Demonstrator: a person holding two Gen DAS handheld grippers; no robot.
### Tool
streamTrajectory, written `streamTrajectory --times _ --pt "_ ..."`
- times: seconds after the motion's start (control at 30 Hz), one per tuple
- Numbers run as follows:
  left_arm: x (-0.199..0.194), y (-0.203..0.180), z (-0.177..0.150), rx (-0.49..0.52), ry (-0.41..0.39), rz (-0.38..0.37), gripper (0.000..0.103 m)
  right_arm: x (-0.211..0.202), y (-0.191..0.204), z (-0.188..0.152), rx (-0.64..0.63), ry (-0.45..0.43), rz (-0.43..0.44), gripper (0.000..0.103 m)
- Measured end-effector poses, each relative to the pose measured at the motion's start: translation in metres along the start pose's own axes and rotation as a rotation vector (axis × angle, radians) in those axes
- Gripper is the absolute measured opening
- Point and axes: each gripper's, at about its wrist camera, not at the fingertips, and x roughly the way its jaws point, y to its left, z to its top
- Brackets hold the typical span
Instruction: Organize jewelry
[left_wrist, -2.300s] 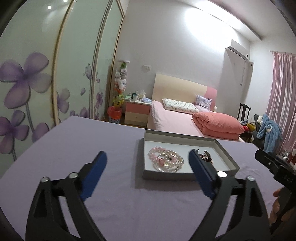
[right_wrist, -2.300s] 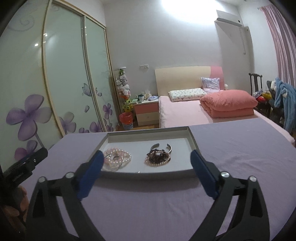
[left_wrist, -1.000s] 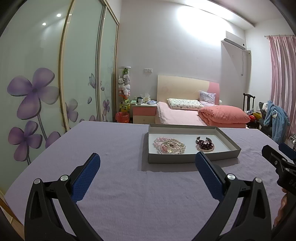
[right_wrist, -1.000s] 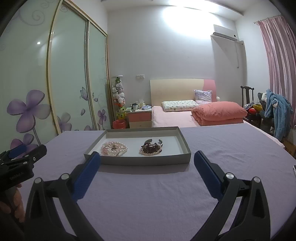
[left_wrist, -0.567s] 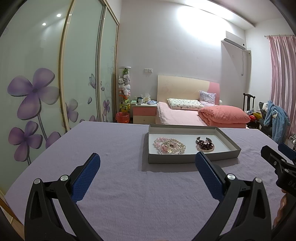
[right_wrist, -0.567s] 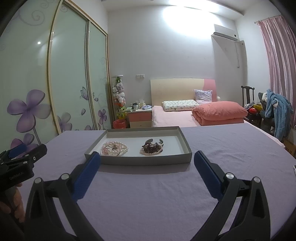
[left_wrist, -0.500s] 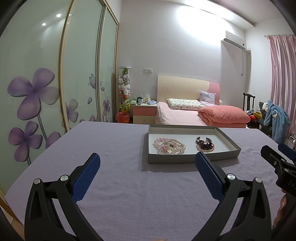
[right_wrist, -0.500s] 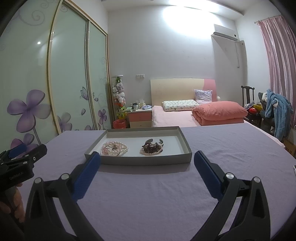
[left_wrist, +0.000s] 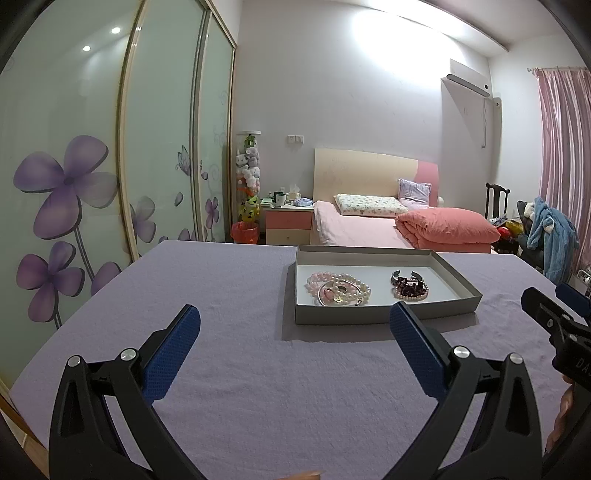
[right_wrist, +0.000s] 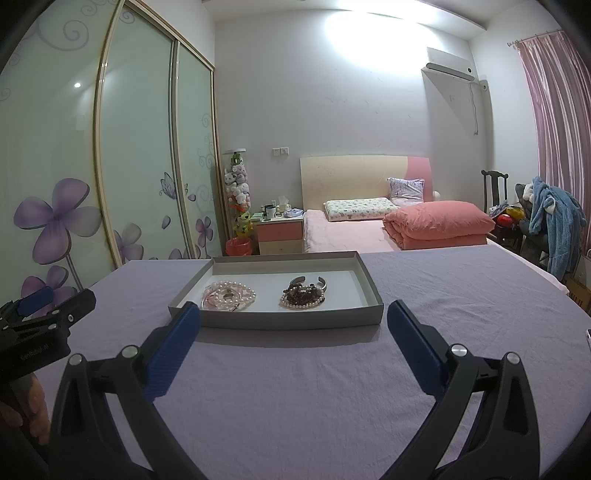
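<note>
On lilac table (left_wrist: 240, 288), grey tray (left_wrist: 380, 315), bracelets (left_wrist: 338, 293), no legible writing

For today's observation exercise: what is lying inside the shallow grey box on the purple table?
The grey box holds two heaps: pale pink and pearl bracelets on its left, dark red beaded bracelets with a silver cuff on its right. What lies beneath each heap is covered.

A bed (right_wrist: 354, 229) with a pink quilt (right_wrist: 439, 223) is standing against the white back wall (right_wrist: 332, 110), a nightstand (right_wrist: 280, 234) just beside it. Sliding wardrobe doors (right_wrist: 140, 155) printed with purple flowers are lining the left wall, and pink curtains (right_wrist: 557, 122) are hanging at the right under an air conditioner (right_wrist: 448, 70).
</note>
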Motion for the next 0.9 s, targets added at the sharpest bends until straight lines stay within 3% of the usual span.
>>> streamTrajectory --times 0.9 --pt "0.0008 0.0015 -0.0030 0.009 0.009 0.003 0.101 0.0017 0.0028 -0.0020 0.004 0.004 0.001 0.099"
